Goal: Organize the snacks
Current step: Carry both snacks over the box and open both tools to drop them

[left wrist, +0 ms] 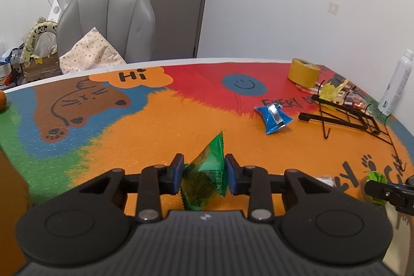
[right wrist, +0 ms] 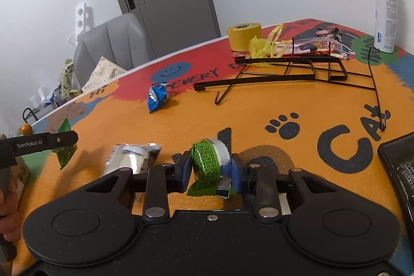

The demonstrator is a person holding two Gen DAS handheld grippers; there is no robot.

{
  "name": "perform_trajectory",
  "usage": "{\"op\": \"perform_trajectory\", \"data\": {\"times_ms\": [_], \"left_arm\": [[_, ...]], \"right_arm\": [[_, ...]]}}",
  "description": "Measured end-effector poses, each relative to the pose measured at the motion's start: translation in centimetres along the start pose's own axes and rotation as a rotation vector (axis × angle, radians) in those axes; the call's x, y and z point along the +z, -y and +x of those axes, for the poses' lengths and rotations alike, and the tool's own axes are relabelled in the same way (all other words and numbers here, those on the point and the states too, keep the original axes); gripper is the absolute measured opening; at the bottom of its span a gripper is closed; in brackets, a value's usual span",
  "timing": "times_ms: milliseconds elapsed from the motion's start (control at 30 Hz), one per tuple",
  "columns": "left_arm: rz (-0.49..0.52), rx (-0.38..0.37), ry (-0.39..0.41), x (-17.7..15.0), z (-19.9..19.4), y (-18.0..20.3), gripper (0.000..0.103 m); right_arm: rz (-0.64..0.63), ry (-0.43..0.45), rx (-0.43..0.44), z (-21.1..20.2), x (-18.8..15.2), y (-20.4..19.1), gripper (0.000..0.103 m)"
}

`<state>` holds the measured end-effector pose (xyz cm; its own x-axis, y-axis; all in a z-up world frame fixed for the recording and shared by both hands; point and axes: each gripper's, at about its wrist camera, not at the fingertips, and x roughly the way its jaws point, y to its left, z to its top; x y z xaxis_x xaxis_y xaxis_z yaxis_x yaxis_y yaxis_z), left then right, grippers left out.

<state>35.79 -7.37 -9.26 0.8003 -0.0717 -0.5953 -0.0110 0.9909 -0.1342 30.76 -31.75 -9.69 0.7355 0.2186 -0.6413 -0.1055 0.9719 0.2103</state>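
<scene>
My left gripper is shut on a dark green snack packet and holds it above the orange part of the mat. It also shows in the right wrist view at the left with the packet. My right gripper is shut on a light green and silver snack packet; it shows at the right edge of the left wrist view. A blue snack packet lies on the mat. A silver and black packet lies left of my right gripper.
A black wire rack lies on the mat with yellow and clear wrappers behind it. A yellow tape roll, a white spray bottle, a black tray and a grey chair are around.
</scene>
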Motion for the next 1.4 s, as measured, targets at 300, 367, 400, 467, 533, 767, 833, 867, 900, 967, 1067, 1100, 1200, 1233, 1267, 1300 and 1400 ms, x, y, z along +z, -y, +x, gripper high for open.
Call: {"op": "perform_trajectory", "data": {"times_ms": [300, 367, 400, 467, 533, 767, 833, 867, 900, 967, 1067, 1100, 1200, 1233, 1267, 1300, 1400], "left_arm": [[-0.013, -0.018, 0.048, -0.5, -4.7, -0.6, 0.033], [-0.018, -0.021, 0.060, -0.7, -5.8, -0.7, 0.033], [-0.019, -0.022, 0.066, -0.7, -6.3, -0.8, 0.033], [-0.023, -0.021, 0.078, -0.8, -7.5, -1.2, 0.033], [-0.029, -0.020, 0.090, -0.9, -8.6, -1.6, 0.033], [-0.056, 0.003, 0.139, -1.2, -12.8, -3.7, 0.033], [-0.064, 0.019, 0.146, -1.1, -13.9, -4.4, 0.033], [-0.076, 0.031, 0.149, -1.1, -14.4, -4.8, 0.033], [-0.085, 0.036, 0.155, -1.1, -14.9, -5.2, 0.033], [-0.100, 0.049, 0.167, -1.1, -15.9, -6.1, 0.033], [-0.110, 0.069, 0.184, -1.1, -17.3, -7.2, 0.033], [-0.112, 0.073, 0.187, -1.1, -17.7, -7.6, 0.033], [-0.125, 0.086, 0.198, -1.3, -18.7, -8.6, 0.033], [-0.128, 0.091, 0.200, -1.4, -19.0, -9.0, 0.033], [-0.131, 0.096, 0.203, -1.5, -19.3, -9.3, 0.033], [-0.136, 0.100, 0.205, -1.5, -19.5, -9.7, 0.033], [-0.148, 0.113, 0.209, -1.7, -20.1, -10.7, 0.033]], "right_arm": [[-0.001, 0.047, 0.036, -2.6, -0.4, -1.6, 0.028], [-0.005, 0.056, 0.046, -3.1, -0.5, -2.2, 0.028], [-0.006, 0.060, 0.052, -3.3, -0.5, -2.5, 0.028], [-0.008, 0.067, 0.068, -3.8, -0.6, -3.3, 0.028], [-0.015, 0.075, 0.084, -4.2, -0.7, -4.2, 0.028], [-0.049, 0.098, 0.144, -5.3, -0.8, -7.7, 0.028], [-0.057, 0.104, 0.160, -5.6, -0.8, -8.6, 0.028], [-0.061, 0.106, 0.167, -5.7, -0.9, -9.0, 0.028], [-0.064, 0.108, 0.174, -5.7, -0.9, -9.4, 0.028], [-0.071, 0.112, 0.188, -5.9, -1.0, -10.2, 0.028], [-0.082, 0.114, 0.210, -5.9, -1.0, -11.5, 0.028], [-0.087, 0.115, 0.217, -6.0, -1.0, -12.0, 0.028], [-0.104, 0.118, 0.237, -6.1, -1.0, -13.5, 0.028], [-0.111, 0.118, 0.244, -6.1, -1.0, -14.0, 0.028], [-0.116, 0.118, 0.250, -6.2, -1.0, -14.4, 0.028], [-0.122, 0.118, 0.257, -6.2, -1.0, -14.9, 0.028], [-0.137, 0.119, 0.271, -6.2, -1.1, -16.1, 0.028]]}}
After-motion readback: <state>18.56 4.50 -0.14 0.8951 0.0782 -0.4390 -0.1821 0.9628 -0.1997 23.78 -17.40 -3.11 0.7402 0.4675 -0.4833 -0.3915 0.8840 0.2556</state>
